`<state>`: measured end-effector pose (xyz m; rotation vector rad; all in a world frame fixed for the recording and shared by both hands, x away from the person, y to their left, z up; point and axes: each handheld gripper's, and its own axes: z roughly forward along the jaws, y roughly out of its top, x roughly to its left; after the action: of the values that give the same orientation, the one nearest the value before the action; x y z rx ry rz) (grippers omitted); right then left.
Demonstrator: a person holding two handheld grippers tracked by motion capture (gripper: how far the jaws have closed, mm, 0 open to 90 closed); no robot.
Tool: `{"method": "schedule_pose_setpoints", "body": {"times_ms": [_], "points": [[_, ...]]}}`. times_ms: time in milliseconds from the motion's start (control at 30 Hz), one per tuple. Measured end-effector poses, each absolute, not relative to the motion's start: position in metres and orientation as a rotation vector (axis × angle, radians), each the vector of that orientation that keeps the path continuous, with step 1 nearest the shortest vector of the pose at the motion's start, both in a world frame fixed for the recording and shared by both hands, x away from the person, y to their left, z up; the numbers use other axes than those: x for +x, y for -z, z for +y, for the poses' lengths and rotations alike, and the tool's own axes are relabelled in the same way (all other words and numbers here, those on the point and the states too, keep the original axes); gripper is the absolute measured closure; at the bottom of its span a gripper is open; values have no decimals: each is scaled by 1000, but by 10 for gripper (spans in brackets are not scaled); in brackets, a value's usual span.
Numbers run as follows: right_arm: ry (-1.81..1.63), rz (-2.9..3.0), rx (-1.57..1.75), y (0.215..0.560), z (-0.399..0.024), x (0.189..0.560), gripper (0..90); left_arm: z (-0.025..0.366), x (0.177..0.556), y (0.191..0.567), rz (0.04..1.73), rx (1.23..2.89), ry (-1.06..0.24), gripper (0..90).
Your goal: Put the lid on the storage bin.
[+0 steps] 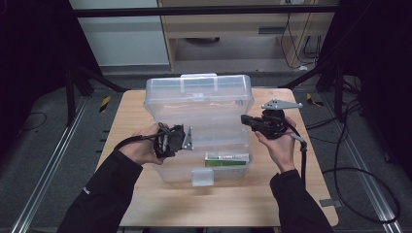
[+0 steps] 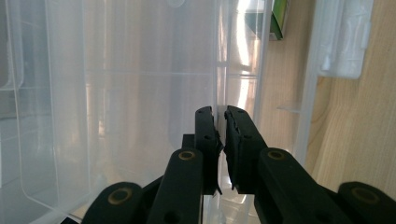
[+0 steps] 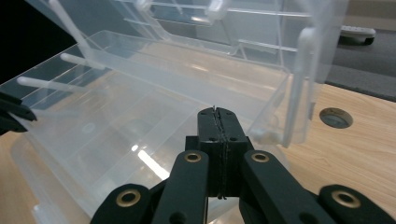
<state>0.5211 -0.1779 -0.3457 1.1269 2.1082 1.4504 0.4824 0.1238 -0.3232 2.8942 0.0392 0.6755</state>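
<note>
A clear plastic box [image 1: 214, 145] stands on the wooden table [image 1: 291, 194] with its lid [image 1: 199, 90] raised at the back. My left gripper [image 1: 187, 140] is at the box's left side. In the left gripper view its jaws [image 2: 222, 112] are shut on a thin clear wall [image 2: 217, 70] of the box. My right gripper [image 1: 244, 119] sits at the box's right rim, held in a hand. Its jaws [image 3: 217, 112] are pressed fully together with nothing between them, pointing into the clear box [image 3: 140, 116].
A green and white pack [image 1: 226, 158] lies inside the box near its front right, also seen as the pack [image 2: 279, 18]. The box's latch [image 1: 202, 177] hangs over the front. A round cable hole [image 3: 336, 117] is in the table. Cables trail over the floor at the right.
</note>
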Motion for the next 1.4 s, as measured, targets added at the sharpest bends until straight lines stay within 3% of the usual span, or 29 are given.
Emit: {"method": "schedule_pose_setpoints", "body": {"times_ms": [633, 1067, 1400], "points": [[-1423, 2083, 1134, 344, -189, 519, 900, 123, 479, 328, 24, 2905, -646, 826], [-1407, 2099, 1121, 346, -187, 519, 900, 134, 470, 332, 121, 2796, -632, 676], [-1403, 2105, 1119, 346, -187, 519, 900, 149, 463, 324, 284, 2659, -595, 644]]}}
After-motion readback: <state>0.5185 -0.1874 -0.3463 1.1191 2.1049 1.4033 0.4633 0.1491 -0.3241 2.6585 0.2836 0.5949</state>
